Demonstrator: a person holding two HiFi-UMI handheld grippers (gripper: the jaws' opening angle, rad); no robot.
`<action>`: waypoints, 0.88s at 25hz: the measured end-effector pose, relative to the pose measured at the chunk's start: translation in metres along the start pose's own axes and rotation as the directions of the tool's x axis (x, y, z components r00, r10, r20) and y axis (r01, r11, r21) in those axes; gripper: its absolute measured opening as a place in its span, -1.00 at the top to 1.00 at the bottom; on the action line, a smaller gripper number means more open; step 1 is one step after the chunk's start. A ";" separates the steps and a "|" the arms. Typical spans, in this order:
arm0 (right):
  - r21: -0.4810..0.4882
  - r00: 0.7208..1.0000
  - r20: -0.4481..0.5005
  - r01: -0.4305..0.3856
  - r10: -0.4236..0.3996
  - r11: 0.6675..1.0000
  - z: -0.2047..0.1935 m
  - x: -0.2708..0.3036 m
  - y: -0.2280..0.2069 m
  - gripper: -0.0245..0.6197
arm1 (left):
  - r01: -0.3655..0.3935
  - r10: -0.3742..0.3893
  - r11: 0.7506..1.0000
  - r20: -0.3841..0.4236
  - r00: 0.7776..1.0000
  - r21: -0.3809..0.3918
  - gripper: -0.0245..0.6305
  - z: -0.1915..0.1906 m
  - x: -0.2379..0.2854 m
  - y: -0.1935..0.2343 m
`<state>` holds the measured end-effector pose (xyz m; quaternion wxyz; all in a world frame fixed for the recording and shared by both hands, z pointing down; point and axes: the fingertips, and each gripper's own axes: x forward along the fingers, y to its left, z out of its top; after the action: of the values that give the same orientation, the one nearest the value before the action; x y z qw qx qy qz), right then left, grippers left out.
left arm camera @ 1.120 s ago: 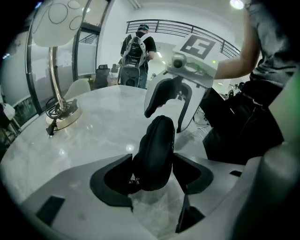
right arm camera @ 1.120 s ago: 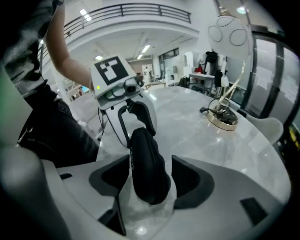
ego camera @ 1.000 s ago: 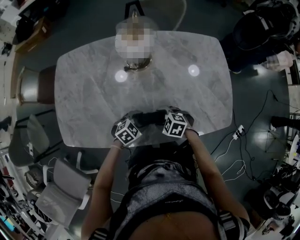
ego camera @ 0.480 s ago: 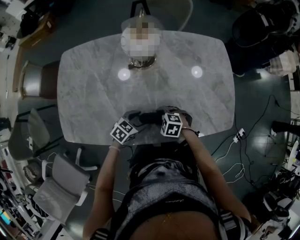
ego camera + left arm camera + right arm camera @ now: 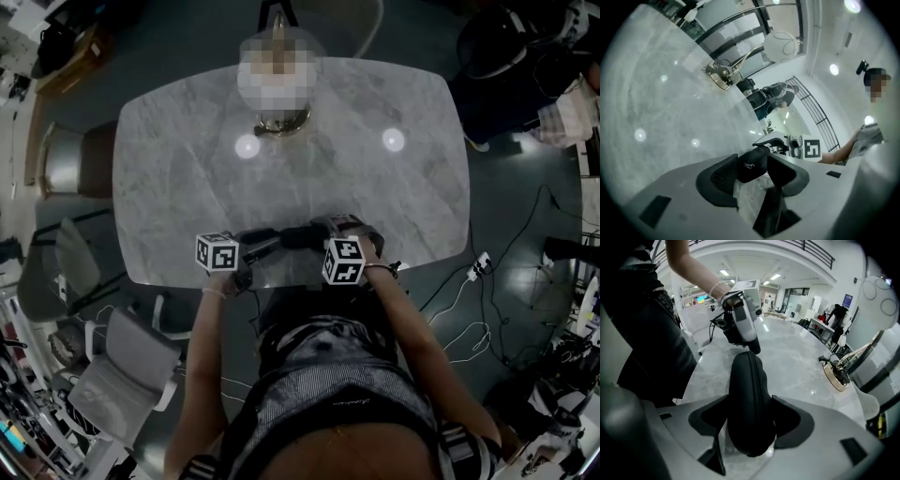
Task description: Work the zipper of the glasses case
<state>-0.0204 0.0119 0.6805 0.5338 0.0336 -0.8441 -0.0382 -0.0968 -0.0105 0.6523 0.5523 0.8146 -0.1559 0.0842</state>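
Gripping the glasses case (image 5: 746,394) at both ends, close to the desk's (image 5: 187,187) near edge.
The case lies along that edge, with bare marble open beyond it. The right claw (image 5: 749,422), pointing steeply down, is clamped across one end. The left claw (image 5: 752,168), nearly level, has just been closing, and its pads now press the other tip.

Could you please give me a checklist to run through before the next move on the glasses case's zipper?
1. Right gripper clamps the glasses case: ok.
2. Zipper seam along the case uncovered: ok.
3. Left gripper at the case's far end, jaws have just been closing with that end between them: ok.
4. Firm pinch there: cannot tell.
5. Lamp base well clear of the case: ok.
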 end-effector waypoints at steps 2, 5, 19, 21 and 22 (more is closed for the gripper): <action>-0.010 1.000 0.002 0.010 -0.010 1.000 0.000 0.000 0.000 -0.06 | 0.049 -0.049 0.998 -0.008 0.999 -0.043 0.32 -0.001 0.002 0.002; -0.018 1.000 0.011 0.021 -0.021 1.000 0.000 -0.001 0.001 -0.06 | 0.084 -0.085 0.996 -0.032 0.996 -0.042 0.39 -0.002 0.003 0.001; -0.059 0.999 -0.015 0.035 -0.036 0.998 0.000 -0.002 0.005 -0.06 | 0.099 -0.097 0.994 -0.062 0.993 0.043 0.83 -0.003 0.006 -0.006; -0.057 0.999 -0.019 0.038 -0.040 0.998 0.000 -0.001 0.005 -0.06 | 0.091 -0.090 0.995 -0.055 0.994 0.030 0.83 -0.003 0.006 -0.005; -0.057 0.999 -0.022 0.040 -0.041 0.998 0.000 -0.001 0.005 -0.06 | 0.087 -0.086 0.996 -0.049 0.995 0.021 0.84 -0.003 0.005 -0.005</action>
<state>-0.0201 0.0169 0.6802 0.5433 0.0360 -0.8357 -0.0722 -0.0901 -0.0069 0.6511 0.5495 0.8247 -0.1062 0.0813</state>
